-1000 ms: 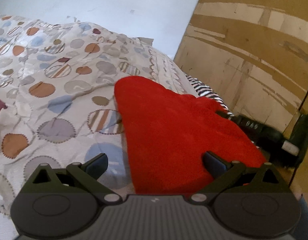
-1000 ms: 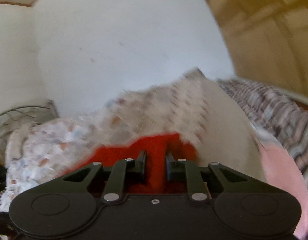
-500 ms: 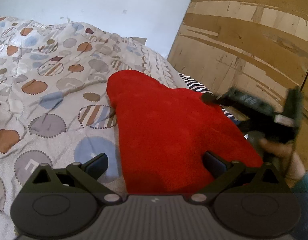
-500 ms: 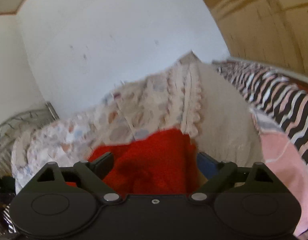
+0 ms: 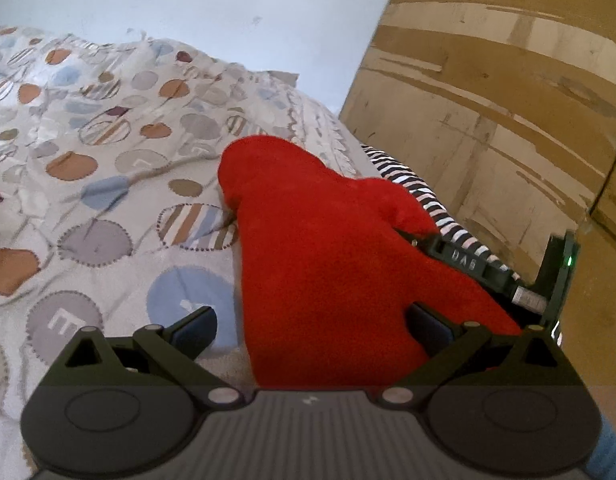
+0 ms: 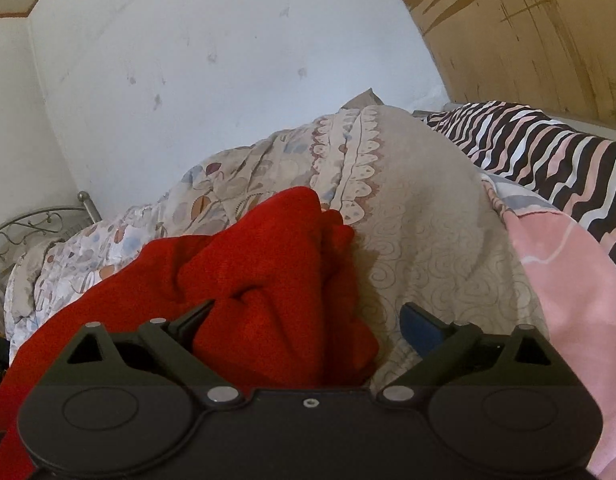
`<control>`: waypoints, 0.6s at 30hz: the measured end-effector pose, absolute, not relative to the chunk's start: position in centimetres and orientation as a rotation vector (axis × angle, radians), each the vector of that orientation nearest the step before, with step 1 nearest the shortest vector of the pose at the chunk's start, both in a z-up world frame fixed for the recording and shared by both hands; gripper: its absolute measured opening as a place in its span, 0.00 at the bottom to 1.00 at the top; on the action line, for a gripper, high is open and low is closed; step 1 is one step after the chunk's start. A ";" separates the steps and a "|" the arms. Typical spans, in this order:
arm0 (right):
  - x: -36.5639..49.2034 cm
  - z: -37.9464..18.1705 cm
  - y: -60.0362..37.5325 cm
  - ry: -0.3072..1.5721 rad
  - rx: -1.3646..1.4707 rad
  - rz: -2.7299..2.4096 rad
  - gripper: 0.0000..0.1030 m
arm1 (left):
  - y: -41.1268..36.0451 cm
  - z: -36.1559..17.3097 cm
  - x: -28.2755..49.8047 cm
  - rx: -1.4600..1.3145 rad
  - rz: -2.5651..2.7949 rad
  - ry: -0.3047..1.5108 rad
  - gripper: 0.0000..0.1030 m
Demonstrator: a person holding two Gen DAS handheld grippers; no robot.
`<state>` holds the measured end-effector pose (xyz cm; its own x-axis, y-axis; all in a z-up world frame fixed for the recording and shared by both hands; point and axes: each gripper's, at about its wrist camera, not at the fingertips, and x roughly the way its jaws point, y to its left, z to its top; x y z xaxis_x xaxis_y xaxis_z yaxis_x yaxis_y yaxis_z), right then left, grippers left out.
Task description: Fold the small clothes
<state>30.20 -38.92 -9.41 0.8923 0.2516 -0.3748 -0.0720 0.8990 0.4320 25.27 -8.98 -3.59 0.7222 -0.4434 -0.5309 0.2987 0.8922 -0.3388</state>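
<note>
Now the red garment [image 5: 332,264] lies on the patterned quilt [image 5: 107,184]; right gripper [image 6: 308,320] jaws opening w/ bunched cloth between, unpressed (left gripper [image 5: 312,322] fingers also spread wide).

Bedding, wall and headboard around the work area

A dotted quilt [image 5: 107,168] fills nine o'clock; a zebra-striped cloth [image 6: 548,152] and pink sheet [image 6: 580,280] lie at three o'clock, a plywood panel [image 5: 508,100] at one o'clock, white wall [image 6: 227,60] at twelve, metal headboard [image 6: 31,224] at nine.
</note>
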 end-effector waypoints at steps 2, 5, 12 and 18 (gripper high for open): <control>30.2 -9.3 -38.9 0.437 0.425 0.172 0.93 | -9.0 -2.1 25.0 -0.218 -0.415 0.610 0.97; 30.1 -9.4 -38.8 0.433 0.424 0.171 0.93 | -9.0 -1.0 25.6 -0.221 -0.437 0.583 0.98; 29.9 -9.5 -38.7 0.423 0.424 0.168 0.93 | -8.9 -3.3 27.9 -0.306 -0.437 0.725 1.00; 29.9 -9.5 -38.7 0.420 0.424 0.167 0.93 | -8.5 -4.3 27.8 -0.333 -0.437 0.721 1.00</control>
